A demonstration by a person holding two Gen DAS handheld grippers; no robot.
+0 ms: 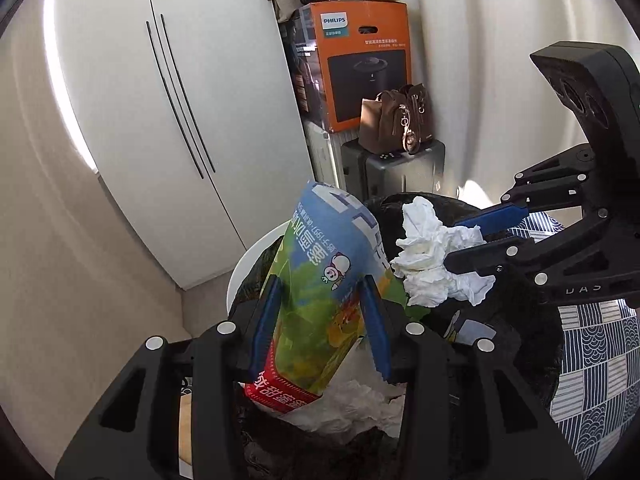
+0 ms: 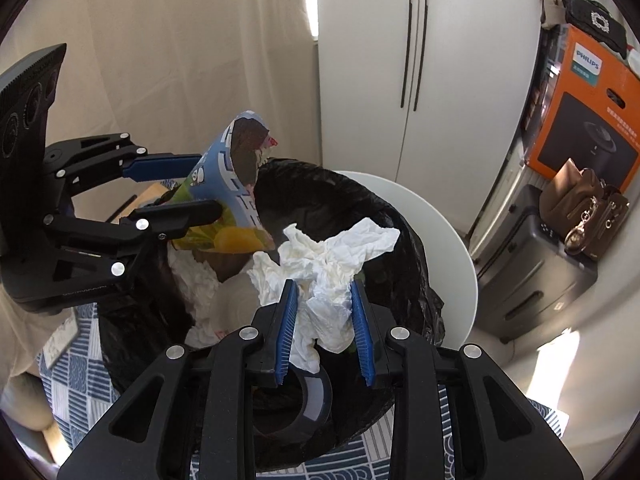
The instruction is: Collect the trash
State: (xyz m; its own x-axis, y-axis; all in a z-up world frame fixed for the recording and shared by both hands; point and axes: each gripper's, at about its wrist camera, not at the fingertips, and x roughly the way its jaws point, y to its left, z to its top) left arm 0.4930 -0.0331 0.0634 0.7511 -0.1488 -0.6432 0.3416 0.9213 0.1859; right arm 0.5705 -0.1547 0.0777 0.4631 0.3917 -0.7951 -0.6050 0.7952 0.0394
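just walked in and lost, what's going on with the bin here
A person is collecting trash with a pair of tongs in each hand. The left tongs are shut on an opened snack bag, held tilted over the black-lined bin. The right tongs are shut on a crumpled tissue, also above the bin's mouth. Neither piece has been let go yet. More white paper and a tape roll already lie inside the bin.

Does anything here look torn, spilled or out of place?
Only the snack bag in the left gripper: its top edge is ripped open and ragged. The crumpled tissue in the right gripper hangs over the black bin liner; no spill shows.
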